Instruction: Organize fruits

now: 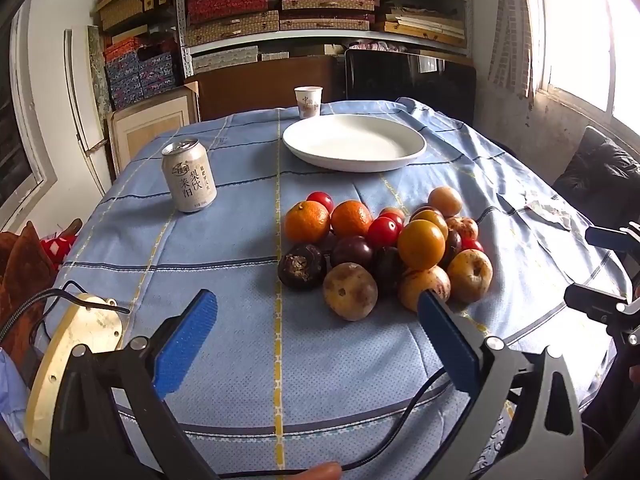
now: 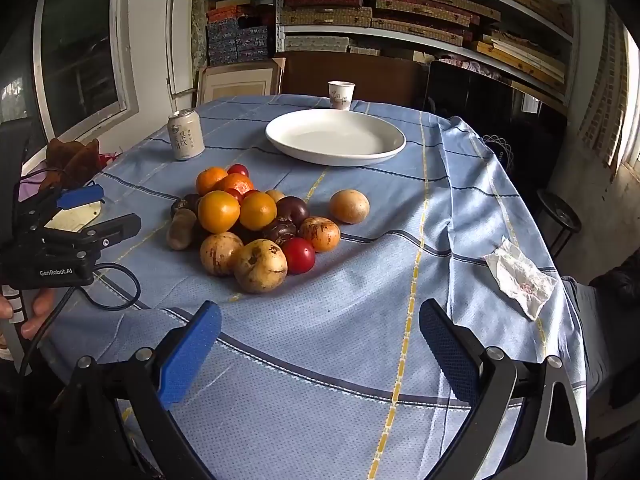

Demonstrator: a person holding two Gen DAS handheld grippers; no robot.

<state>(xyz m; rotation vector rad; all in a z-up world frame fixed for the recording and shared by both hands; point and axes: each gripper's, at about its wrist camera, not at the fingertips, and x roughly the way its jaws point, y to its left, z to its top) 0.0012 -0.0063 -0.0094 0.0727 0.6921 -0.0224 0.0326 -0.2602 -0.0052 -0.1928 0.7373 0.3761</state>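
Observation:
A heap of fruit (image 1: 384, 248) lies on the blue checked tablecloth: oranges, small red tomatoes, dark purple fruits and brown-speckled yellow ones. In the right wrist view the same heap (image 2: 252, 224) sits left of centre, with one yellowish fruit (image 2: 349, 206) apart to its right. Beyond the heap stands an empty white plate (image 1: 354, 142) (image 2: 335, 136). My left gripper (image 1: 316, 312) is open just short of the heap, nothing between its blue pads. My right gripper (image 2: 320, 324) is open over bare cloth, nearer than the fruit. Each gripper shows at the other view's edge.
A drink can (image 1: 189, 178) (image 2: 185, 134) stands left of the plate, a paper cup (image 1: 308, 100) (image 2: 341, 94) behind it. A crumpled tissue (image 2: 520, 280) lies near the right table edge. Shelves of boxes line the back wall. A cable trails near the front edge.

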